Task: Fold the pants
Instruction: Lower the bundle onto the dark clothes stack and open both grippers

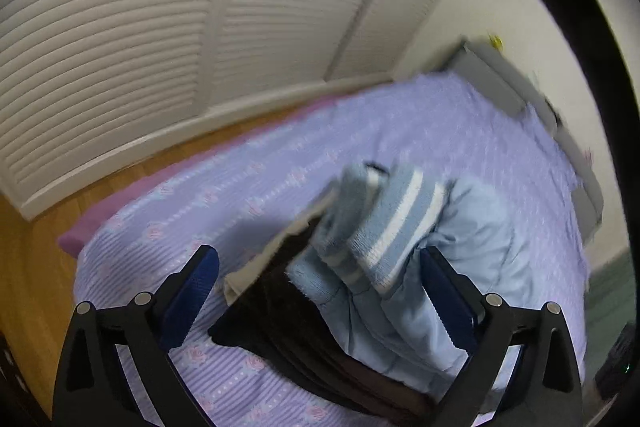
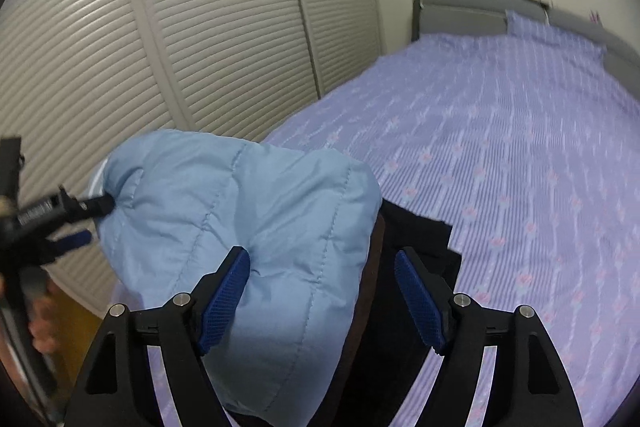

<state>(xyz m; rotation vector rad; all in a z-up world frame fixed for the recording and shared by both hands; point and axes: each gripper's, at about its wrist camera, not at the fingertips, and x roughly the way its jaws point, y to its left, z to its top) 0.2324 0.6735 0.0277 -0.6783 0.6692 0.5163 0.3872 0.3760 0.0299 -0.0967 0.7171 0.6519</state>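
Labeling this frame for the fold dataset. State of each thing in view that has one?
light blue quilted pants: bunched in a heap on the bed, striped cuffs up, unfolded
dark garment: crumpled under the pants
bedspread: spread flat
louvered closet doors: closed
left gripper: open
right gripper: open, pants between fingers

Between the jaws: light-blue quilted pants (image 2: 256, 227) with blue-and-white striped ribbed cuffs (image 1: 394, 227); beneath them, a black garment (image 2: 416, 239). Beyond: lilac striped bedspread (image 2: 500, 131) with pink flowers; grey headboard (image 2: 460, 11); cream louvred doors (image 2: 180, 27).
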